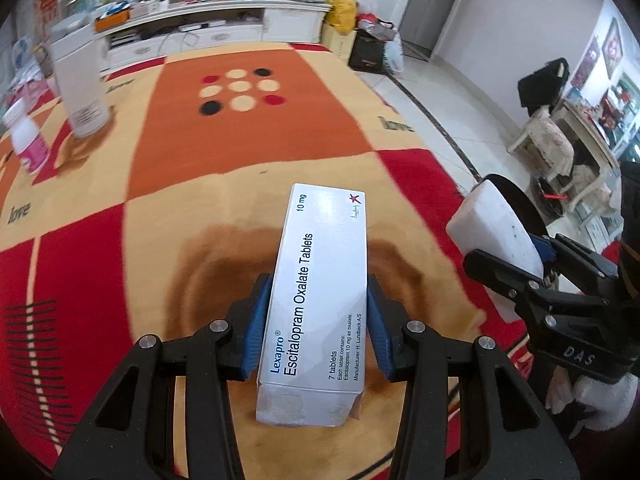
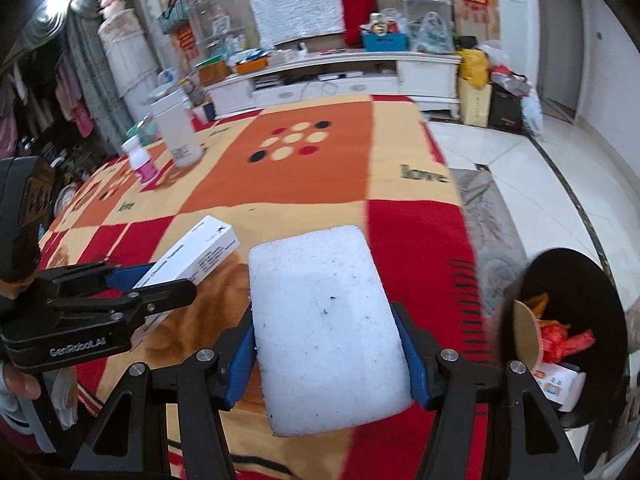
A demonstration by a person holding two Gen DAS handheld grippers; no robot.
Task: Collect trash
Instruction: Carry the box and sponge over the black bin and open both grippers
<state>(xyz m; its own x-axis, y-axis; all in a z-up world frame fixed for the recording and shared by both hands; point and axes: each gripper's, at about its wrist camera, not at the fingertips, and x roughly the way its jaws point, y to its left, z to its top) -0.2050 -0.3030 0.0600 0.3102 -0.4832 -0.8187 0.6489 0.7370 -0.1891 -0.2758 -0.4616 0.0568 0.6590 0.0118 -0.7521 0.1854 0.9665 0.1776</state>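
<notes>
Nearest to me, my left hand-held gripper (image 1: pixel 318 328) is clamped on the white tablet box (image 1: pixel 316 300), its blue pads (image 1: pixel 256 328) pressing the two long sides close to the near end, so most of the box juts forward unsupported; I judge a quick swing could let it pivot or slide out of that short hold. My right hand-held gripper (image 2: pixel 328 352) is clamped on the white foam block (image 2: pixel 326 328), again near its rear edge, and foam gives under pressure, so it may squirm loose or crumble if I squeeze harder. Both items hang above the patterned cloth of the table (image 2: pixel 304 184). The black trash bin (image 2: pixel 576 332) sits just right of the foam block, beyond the table edge, already holding orange wrappers and a small carton. Because both grippers ride close together, I risk knocking one against the other, or releasing short of the rim. Farther from the foam block, a pink-labelled bottle (image 2: pixel 142 162) and a tall white canister (image 2: pixel 176 132) stand waiting.
</notes>
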